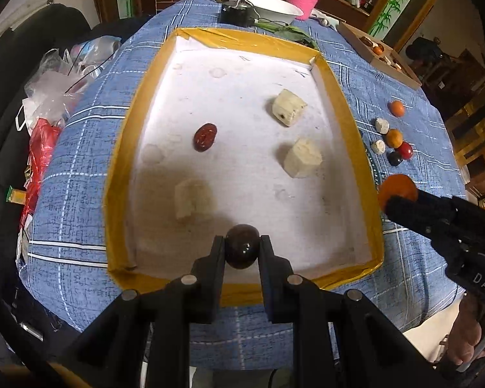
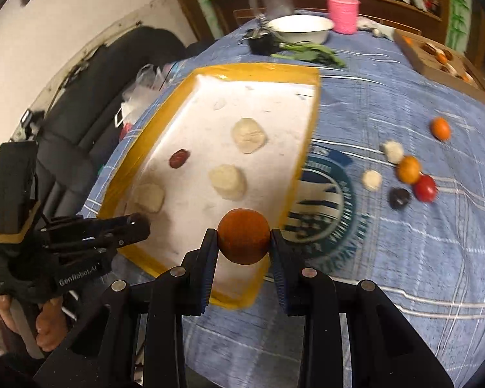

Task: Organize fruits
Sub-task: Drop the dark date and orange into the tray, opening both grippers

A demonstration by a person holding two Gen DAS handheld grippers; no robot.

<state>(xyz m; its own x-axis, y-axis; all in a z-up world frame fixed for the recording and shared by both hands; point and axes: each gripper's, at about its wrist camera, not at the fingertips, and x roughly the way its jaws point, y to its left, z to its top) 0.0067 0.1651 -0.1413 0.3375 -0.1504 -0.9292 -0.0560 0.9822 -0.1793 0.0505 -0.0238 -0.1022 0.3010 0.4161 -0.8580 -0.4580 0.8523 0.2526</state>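
While left tongs grip dark fruit, right tongs clasp orange fruit, tray below.

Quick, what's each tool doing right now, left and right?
Left tool: closed on a dark brown fruit, above the tray.
Right tool: closed on an orange fruit.

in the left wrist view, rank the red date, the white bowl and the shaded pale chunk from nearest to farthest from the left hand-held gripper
1. Shaded pale chunk, in the tray just ahead and left of the left hand-held gripper.
2. Red date, mid-tray, further in.
3. White bowl, beyond the tray at the table's far end.
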